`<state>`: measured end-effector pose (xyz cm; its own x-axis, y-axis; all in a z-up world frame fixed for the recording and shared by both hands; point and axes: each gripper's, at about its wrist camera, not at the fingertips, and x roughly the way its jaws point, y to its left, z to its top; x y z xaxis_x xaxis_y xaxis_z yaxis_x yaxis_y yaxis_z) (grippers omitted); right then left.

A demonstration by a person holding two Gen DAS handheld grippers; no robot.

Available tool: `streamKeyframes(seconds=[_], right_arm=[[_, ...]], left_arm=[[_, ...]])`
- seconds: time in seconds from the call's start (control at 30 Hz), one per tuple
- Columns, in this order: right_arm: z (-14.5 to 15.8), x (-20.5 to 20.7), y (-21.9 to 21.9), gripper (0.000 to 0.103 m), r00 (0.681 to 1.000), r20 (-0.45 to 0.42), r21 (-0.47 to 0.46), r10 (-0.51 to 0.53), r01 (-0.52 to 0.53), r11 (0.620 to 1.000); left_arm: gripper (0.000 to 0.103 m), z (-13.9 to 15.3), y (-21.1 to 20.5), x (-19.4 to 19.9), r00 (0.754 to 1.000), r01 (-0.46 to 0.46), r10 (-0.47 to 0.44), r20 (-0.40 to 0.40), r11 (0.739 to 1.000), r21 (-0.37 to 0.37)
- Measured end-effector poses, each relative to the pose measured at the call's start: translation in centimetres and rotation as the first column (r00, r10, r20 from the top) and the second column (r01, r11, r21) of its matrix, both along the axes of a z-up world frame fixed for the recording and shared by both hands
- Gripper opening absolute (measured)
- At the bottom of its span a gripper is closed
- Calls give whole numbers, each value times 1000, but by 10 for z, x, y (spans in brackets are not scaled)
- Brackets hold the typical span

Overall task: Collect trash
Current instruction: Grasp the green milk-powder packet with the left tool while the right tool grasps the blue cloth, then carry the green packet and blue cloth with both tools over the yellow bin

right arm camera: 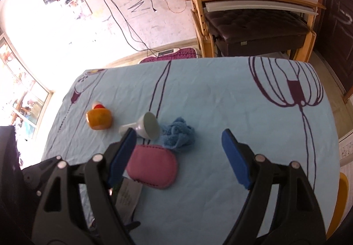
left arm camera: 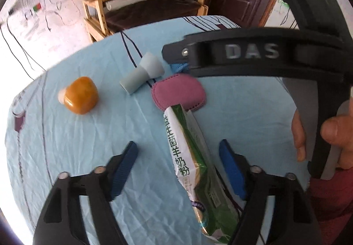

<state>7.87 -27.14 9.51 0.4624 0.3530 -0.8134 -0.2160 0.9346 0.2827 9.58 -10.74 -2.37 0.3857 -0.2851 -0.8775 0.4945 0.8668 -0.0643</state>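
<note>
Hovering over a light blue tablecloth (left arm camera: 66, 145), the left gripper (left arm camera: 178, 167) straddles a green-and-white sachet wrapper (left arm camera: 189, 156) that lies flat on the cloth – the one item in view that reads plainly as trash. Its blue pads stand on either side of the wrapper with cloth showing between pad and packet, so the jaws are parted and nothing is gripped. The wrapper's far end touches or overlaps a pink pouch (left arm camera: 178, 90); its near end runs back under the gripper body.

The right gripper (right arm camera: 176, 152) hangs over the same table with its jaws wide apart and empty, the pink pouch just inside its left pad. Seen from the left camera, its black frame crosses the upper right, with part of a person's hand (left arm camera: 331, 134) around the handle.

Scattered farther off are an amber bottle (left arm camera: 80, 95) on its side, a pale funnel-shaped piece (left arm camera: 143, 73) and a crumpled blue cloth (right arm camera: 178, 134); whether any of these counts as trash cannot be told from the pictures. No bin or bag is visible in either view.

Judged from how things lie, the collecting has barely begun – the wrapper is lined up for a pinch but not yet lifted, and everything else sits untouched on the table.
</note>
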Motion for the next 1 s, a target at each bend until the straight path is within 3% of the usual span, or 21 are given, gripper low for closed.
streamKeyframes(seconds=[0.13,0.23,0.57,0.67,0.73,0.87,1.0], right_arm=[[-4,3,5,77,1000,-6,-25,2,-2,1000],[-6,4,10,77,1000,-5,-45,11,-11,999],[-11,8,31,76,999,19,-115,44,-42,992],[-13,7,30,68,999,16,-93,49,-47,995],[-11,5,30,51,998,17,-90,57,-56,994],[-10,1,29,31,998,8,-89,60,-59,994],[-1,-8,23,30,998,35,-43,51,-49,998]], left_arm=[[35,2,0,-3,999,24,-24,37,1000,1],[25,2,-1,-8,997,50,-49,57,999,-13],[22,12,21,-18,998,39,-34,51,995,-88],[22,14,27,-18,999,24,-20,49,995,-95],[22,14,29,-16,999,15,-10,45,995,-103],[22,12,30,-9,1000,0,3,22,993,-121],[22,13,29,-1,1000,-5,8,25,993,-120]])
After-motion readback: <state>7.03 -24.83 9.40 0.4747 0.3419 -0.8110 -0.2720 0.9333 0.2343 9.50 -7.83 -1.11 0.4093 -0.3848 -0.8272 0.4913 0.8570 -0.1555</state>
